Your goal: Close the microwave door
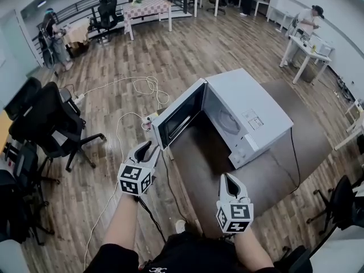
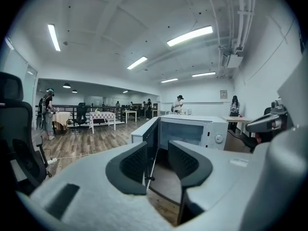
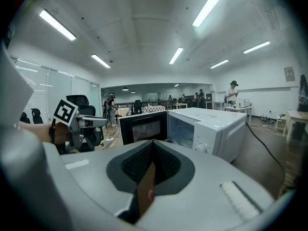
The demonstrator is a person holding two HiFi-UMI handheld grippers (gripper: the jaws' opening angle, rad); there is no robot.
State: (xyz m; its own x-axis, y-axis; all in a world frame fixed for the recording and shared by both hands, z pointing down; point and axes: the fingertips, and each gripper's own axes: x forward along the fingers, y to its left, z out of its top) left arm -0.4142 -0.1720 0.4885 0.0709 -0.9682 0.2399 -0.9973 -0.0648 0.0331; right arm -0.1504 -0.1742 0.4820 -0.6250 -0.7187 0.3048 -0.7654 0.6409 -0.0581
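A white microwave point(image 1: 250, 115) stands on a brown table point(image 1: 284, 169) with its dark-windowed door point(image 1: 179, 115) swung wide open to the left. My left gripper point(image 1: 150, 148) is open and empty just in front of the door's free edge. In the left gripper view the door's edge point(image 2: 150, 138) shows through the gap between the jaws point(image 2: 158, 150), with the oven cavity point(image 2: 192, 129) behind it. My right gripper point(image 1: 228, 178) is shut on nothing, over the table in front of the microwave. In the right gripper view point(image 3: 152, 146) it points at the door point(image 3: 143, 127) and body point(image 3: 216, 126).
Black office chairs point(image 1: 51, 124) stand on the wooden floor at the left. White cables point(image 1: 136, 87) lie on the floor beyond the door. A black cord point(image 1: 296, 158) runs across the table at the microwave's right. People stand at distant tables.
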